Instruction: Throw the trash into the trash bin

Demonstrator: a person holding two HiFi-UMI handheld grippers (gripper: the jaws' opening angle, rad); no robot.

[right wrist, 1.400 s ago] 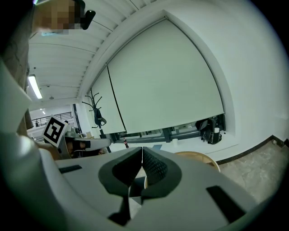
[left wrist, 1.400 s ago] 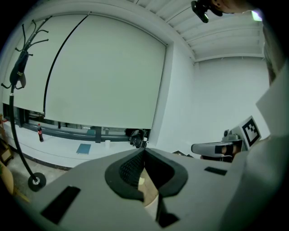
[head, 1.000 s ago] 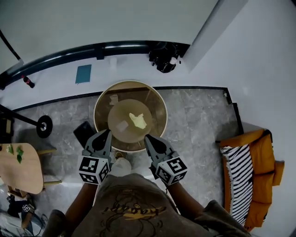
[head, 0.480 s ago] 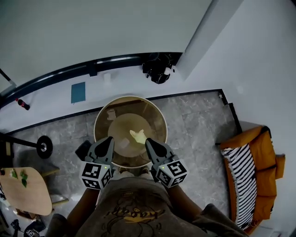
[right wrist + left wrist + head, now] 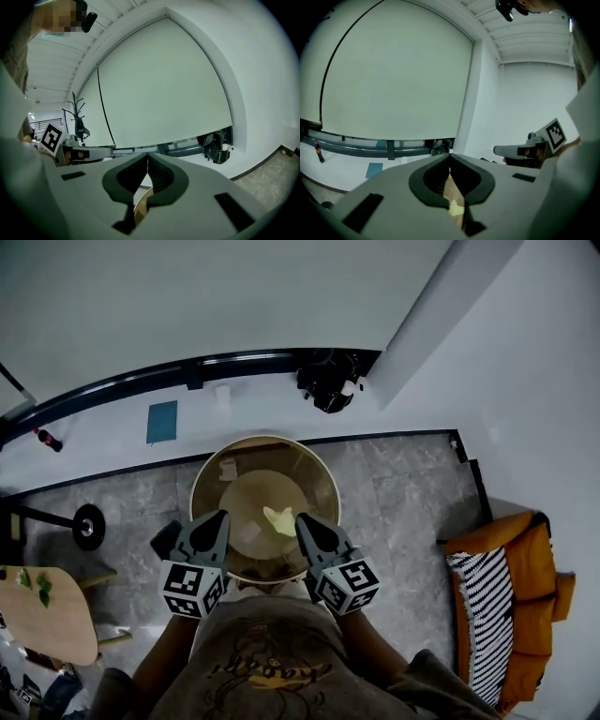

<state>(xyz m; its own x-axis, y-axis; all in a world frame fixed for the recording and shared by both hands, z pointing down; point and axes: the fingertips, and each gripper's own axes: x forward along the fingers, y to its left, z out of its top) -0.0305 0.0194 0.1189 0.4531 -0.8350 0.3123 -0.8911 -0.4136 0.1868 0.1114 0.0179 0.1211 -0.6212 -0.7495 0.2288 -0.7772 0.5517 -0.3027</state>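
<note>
The yellow crumpled trash [image 5: 279,519] lies at the bottom of the round trash bin [image 5: 265,439], which stands on a grey stone floor [image 5: 403,493]. Your left gripper [image 5: 218,517] and right gripper [image 5: 301,518] hover over the bin's near rim, one on each side of the trash. Both pairs of fingers are pressed together with nothing between them.

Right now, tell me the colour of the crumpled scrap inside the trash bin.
The scrap is pale yellow; head view shows it best.
</note>
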